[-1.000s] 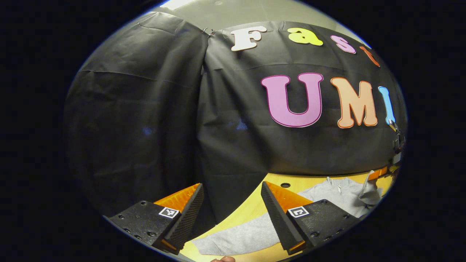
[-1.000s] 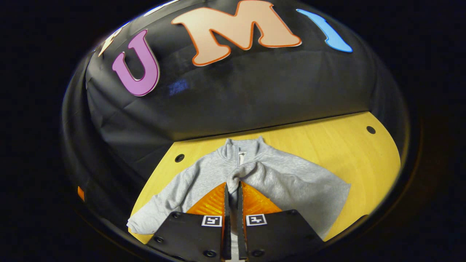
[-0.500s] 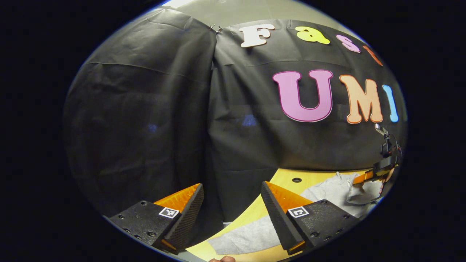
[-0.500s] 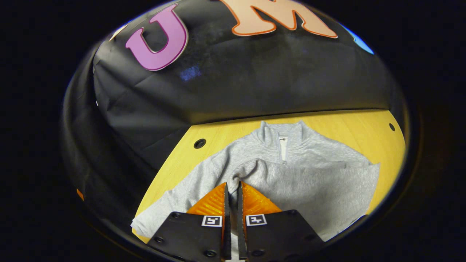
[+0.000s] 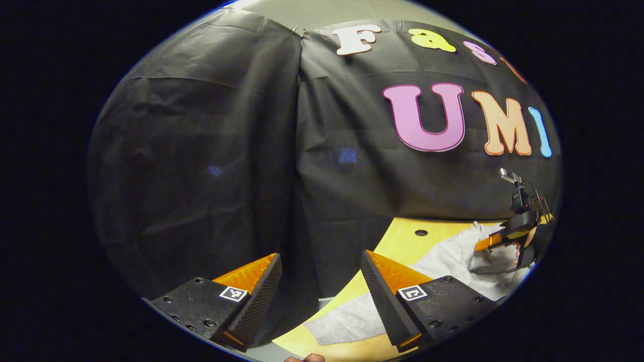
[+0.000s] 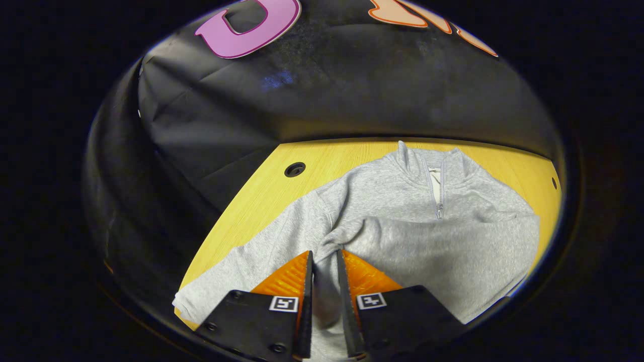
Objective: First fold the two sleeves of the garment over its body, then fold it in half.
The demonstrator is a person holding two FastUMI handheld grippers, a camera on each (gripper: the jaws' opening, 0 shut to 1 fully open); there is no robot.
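Right tongs (image 6: 324,261) parted slightly around sleeve (image 6: 402,246); zipper (image 6: 440,193) visible

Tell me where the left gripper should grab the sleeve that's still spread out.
Probably the cuff end of the flat sleeve: it lies free on the table, clear of the body. Come from the outer edge with the open left gripper, jaws straddling the cuff.

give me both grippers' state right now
Left gripper: open, holding nothing, above the table edge.
Right gripper: fingers close together with the grey sleeve between them, over the sweater's body; a firm pinch cannot be told.
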